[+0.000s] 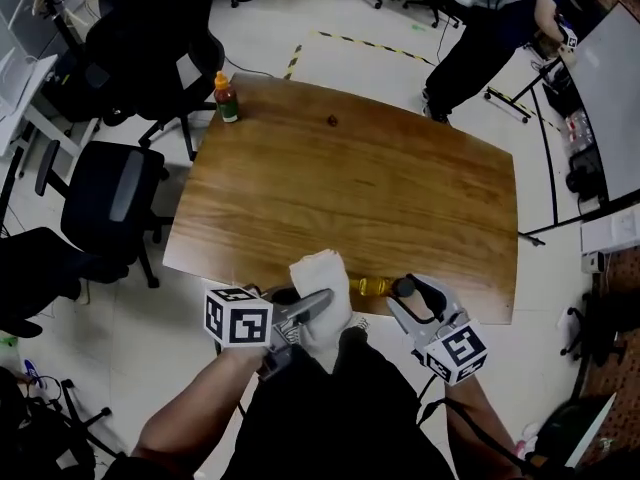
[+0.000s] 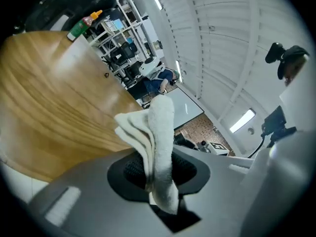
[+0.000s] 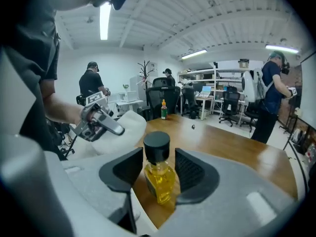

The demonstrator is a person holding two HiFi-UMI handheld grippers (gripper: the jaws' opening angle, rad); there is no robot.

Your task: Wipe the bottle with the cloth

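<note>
Wooden and brown, the table (image 1: 400, 188) fills the middle of the head view, and both grippers meet at its near edge, low in the frame. The left gripper (image 1: 322, 301), at lower left of centre, is clenched on the cloth (image 1: 322, 273). In the left gripper view the white, folded fabric is pinched between the two dark pads and stands up out of them, with a tail hanging below. The cloth's upper bulk rests over the table edge, just left of the bottle (image 1: 372, 286).

The right gripper (image 1: 410, 290) comes in from the lower right. In the right gripper view its jaws stand apart with the bottle between them. The black cap (image 3: 157, 144) sits level with the pads with a gap showing on its right side, so the grip is released. The body, filled with yellow liquid, shows below the cap, at the table's near edge. I cannot tell whether the bottle stands upright or lies over. That view also shows the cloth-bearing gripper at middle left, near the bottle but apart from it.

At the table's upper left corner stands a sauce bottle (image 1: 227, 98) with an orange top. A small dark object (image 1: 331, 120) lies near the far edge. Black office chairs (image 1: 115, 193) sit at the left, and a person (image 1: 500, 28) bends forward at the upper right.
</note>
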